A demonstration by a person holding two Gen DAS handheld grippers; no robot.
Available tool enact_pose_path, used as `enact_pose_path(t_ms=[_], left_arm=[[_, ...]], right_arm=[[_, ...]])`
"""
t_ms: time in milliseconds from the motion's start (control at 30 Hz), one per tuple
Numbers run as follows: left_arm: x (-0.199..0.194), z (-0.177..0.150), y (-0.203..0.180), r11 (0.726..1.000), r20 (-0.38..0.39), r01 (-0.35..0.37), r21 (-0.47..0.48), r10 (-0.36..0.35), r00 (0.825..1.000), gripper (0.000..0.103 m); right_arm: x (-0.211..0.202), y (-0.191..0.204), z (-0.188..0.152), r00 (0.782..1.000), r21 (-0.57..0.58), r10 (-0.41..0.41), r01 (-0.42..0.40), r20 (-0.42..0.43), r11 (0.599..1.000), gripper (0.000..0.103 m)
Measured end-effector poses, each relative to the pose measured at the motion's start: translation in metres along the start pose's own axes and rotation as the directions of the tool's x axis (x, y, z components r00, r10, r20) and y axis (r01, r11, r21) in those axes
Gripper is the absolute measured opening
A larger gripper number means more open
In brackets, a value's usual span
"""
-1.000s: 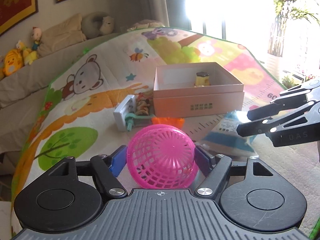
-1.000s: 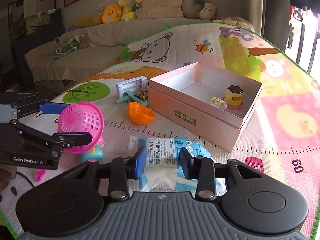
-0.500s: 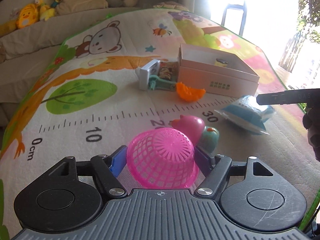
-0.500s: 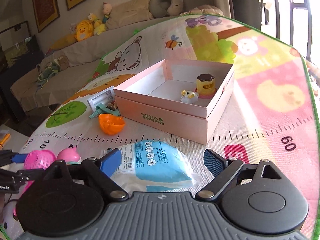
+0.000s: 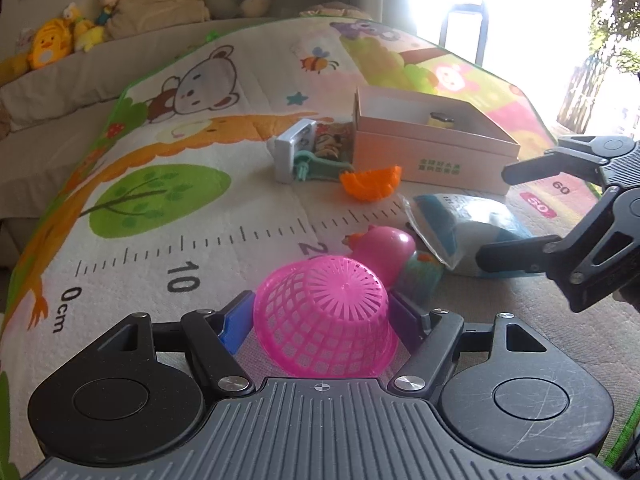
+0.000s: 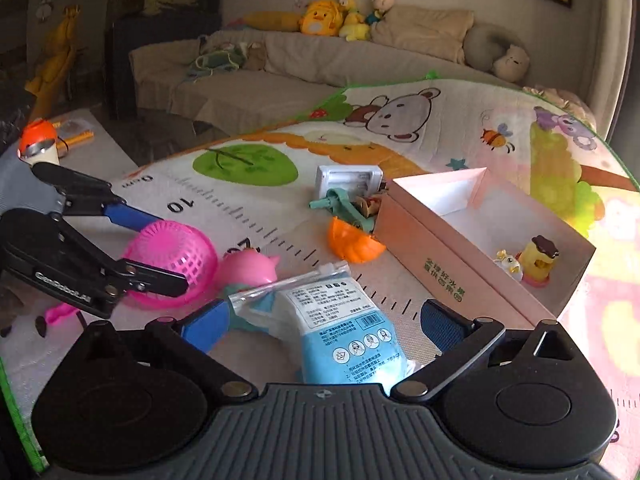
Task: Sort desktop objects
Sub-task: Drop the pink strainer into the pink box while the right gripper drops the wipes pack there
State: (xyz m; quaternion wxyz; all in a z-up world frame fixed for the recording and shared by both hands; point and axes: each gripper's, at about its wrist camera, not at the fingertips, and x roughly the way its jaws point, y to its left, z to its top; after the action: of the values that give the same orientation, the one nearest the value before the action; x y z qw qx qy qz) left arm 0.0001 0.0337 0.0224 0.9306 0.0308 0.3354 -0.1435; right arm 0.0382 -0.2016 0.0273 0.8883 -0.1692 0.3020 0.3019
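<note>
My left gripper (image 5: 322, 312) is clamped on the pink basket (image 5: 324, 318), a round lattice of thin plastic ribs turned bottom-up toward the lens, its blue finger pads (image 5: 236, 320) pressing either side. The basket sits low over the play mat (image 5: 168, 208), a soft, printed surface with a ruler strip, a bear and a green tree.

My right gripper (image 6: 320, 320) hangs with its jaws spread wide around the blue-and-white pouch (image 6: 344, 328), a crinkly, glossy plastic bag with a zip top and printed labels; neither pad touches it. The pouch lies flat on the mat, one corner resting on a smooth pink egg-shaped toy (image 6: 248, 266) and a teal toy (image 5: 420, 276) beside it.

Beyond them lies a ridged orange plastic shell (image 5: 370, 184), just beside the pink cardboard box (image 6: 432, 256). The box is rectangular, open-topped, white inside, and holds a small yellow pudding-shaped figure (image 6: 540, 258) and a tiny white one (image 6: 508, 264). A grey boxy charger (image 6: 348, 180) and a mint-green clip (image 6: 344, 206) lie against the box's near end.
</note>
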Motion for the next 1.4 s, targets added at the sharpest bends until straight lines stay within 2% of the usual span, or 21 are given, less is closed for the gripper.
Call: enact_pose_path(t_ms=[100, 200, 233, 367, 467, 567, 667, 767, 833, 967, 1067, 1133, 1167, 1233, 1400], left_arm=[[0.0, 0.002, 0.0, 1.0, -0.006, 0.0, 0.002, 0.0, 1.0, 0.078], [-0.005, 0.004, -0.004, 1.0, -0.003, -0.001, 0.021, 0.002, 1.0, 0.076], [-0.007, 0.005, -0.005, 1.0, -0.001, 0.004, 0.025, -0.004, 1.0, 0.076], [-0.026, 0.015, -0.012, 0.998, 0.025, 0.064, 0.016, -0.064, 0.998, 0.076], [-0.045, 0.038, -0.021, 0.995, 0.082, 0.097, 0.027, -0.099, 0.992, 0.076], [-0.06, 0.08, -0.032, 0.99, 0.175, 0.133, 0.056, -0.141, 0.974, 0.076], [-0.058, 0.124, -0.048, 0.986, 0.287, 0.124, 0.108, -0.151, 0.946, 0.076], [-0.026, 0.172, -0.058, 0.984, 0.297, 0.163, 0.079, -0.179, 0.938, 0.076], [0.006, 0.198, -0.064, 0.976, 0.278, 0.211, 0.053, -0.218, 0.936, 0.076], [0.074, 0.238, -0.075, 0.974, 0.262, 0.226, 0.017, -0.222, 0.939, 0.076], [0.126, 0.257, -0.078, 0.965, 0.19, 0.261, -0.038, -0.25, 0.95, 0.077], [0.152, 0.256, -0.075, 0.964, 0.114, 0.26, -0.053, -0.252, 0.961, 0.081], [0.157, 0.252, -0.07, 0.964, 0.099, 0.259, -0.058, -0.253, 0.962, 0.09], [0.156, 0.237, -0.054, 0.96, 0.106, 0.271, -0.072, -0.262, 0.959, 0.097], [0.143, 0.193, -0.025, 0.965, 0.068, 0.26, -0.025, -0.258, 0.964, 0.099]], right_arm=[[0.026, -0.009, -0.002, 0.998, 0.021, 0.012, -0.01, -0.063, 1.0, 0.099], [0.03, -0.015, -0.007, 0.993, 0.1, 0.032, -0.021, -0.116, 0.995, 0.056], [0.025, -0.016, -0.009, 0.992, 0.117, 0.031, -0.017, -0.122, 0.993, 0.052], [-0.016, -0.015, -0.017, 0.994, 0.173, 0.03, -0.011, -0.107, 0.985, 0.051], [-0.064, -0.015, -0.016, 0.999, 0.186, 0.027, -0.019, -0.042, 0.982, 0.051], [-0.115, -0.035, 0.004, 0.997, 0.24, -0.027, 0.01, 0.066, 0.971, 0.051], [-0.147, -0.063, 0.024, 0.98, 0.293, -0.111, 0.059, 0.165, 0.954, 0.051], [-0.156, -0.094, 0.04, 0.955, 0.349, -0.208, 0.126, 0.209, 0.929, 0.051], [-0.149, -0.116, 0.049, 0.949, 0.396, -0.232, 0.132, 0.215, 0.909, 0.051], [-0.117, -0.152, 0.06, 0.941, 0.446, -0.267, 0.152, 0.206, 0.882, 0.051], [-0.085, -0.175, 0.064, 0.945, 0.485, -0.279, 0.166, 0.171, 0.859, 0.051], [-0.059, -0.187, 0.064, 0.944, 0.503, -0.303, 0.2, 0.133, 0.841, 0.051], [-0.046, -0.193, 0.063, 0.945, 0.504, -0.306, 0.21, 0.116, 0.838, 0.051], [-0.024, -0.2, 0.059, 0.955, 0.5, -0.281, 0.197, 0.099, 0.844, 0.052], [0.035, -0.2, 0.049, 0.985, 0.486, -0.17, 0.132, 0.034, 0.864, 0.056]])
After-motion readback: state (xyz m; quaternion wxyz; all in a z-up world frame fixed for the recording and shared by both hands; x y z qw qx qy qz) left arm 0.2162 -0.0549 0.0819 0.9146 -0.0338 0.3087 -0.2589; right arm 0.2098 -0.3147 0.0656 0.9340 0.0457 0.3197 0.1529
